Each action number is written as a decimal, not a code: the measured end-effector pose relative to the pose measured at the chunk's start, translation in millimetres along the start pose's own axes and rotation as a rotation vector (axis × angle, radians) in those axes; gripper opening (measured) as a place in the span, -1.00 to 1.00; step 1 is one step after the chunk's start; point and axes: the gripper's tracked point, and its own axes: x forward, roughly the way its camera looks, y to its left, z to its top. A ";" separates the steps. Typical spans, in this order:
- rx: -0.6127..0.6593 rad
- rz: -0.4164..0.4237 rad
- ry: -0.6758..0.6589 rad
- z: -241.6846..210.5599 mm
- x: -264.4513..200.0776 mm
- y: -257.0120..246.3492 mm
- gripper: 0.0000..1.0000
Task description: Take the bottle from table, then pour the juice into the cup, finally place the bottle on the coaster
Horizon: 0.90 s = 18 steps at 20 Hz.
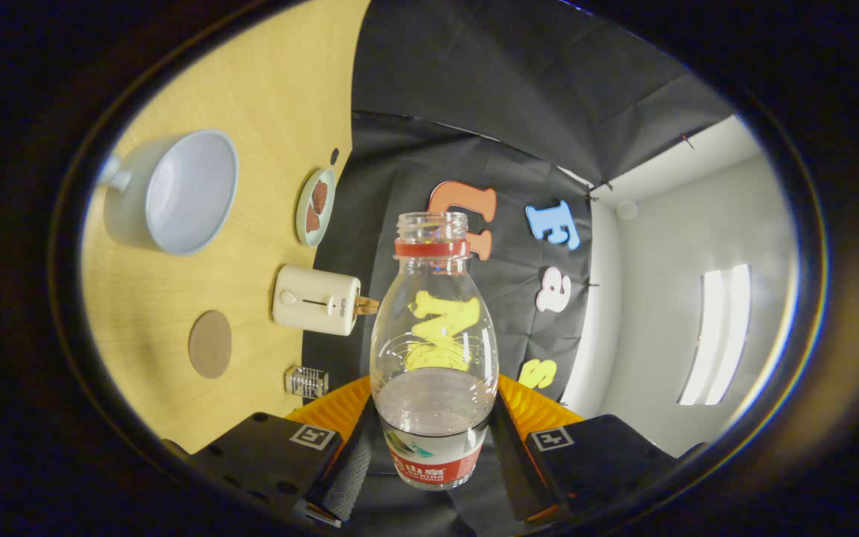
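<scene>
Bottle [434, 350] clamped between both claw [433, 455] fingers.

one bottle [433, 350], one cup [176, 190], one coaster [210, 344], one toaster [316, 300]

The gripper [433, 447] has both fingers pressed on the lower body of the open-necked bottle [433, 350], clear liquid sitting low inside. Off at ten o'clock from the bottle lies the cup [180, 190] on the wooden table [280, 89], and there's the round coaster [210, 344] at nine o'clock, the cream toaster [316, 299] between coaster and bottle.
</scene>
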 end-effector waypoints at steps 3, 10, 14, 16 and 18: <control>0.190 0.025 0.028 5.1 -0.3 -8.1 0.61; 0.568 -0.063 0.030 12.0 4.8 -62.7 0.60; 0.806 0.000 0.069 6.7 14.0 -67.2 0.59; 0.921 0.044 0.100 -0.5 19.5 -66.3 0.59; 1.034 0.071 0.123 -5.2 24.9 -64.9 0.59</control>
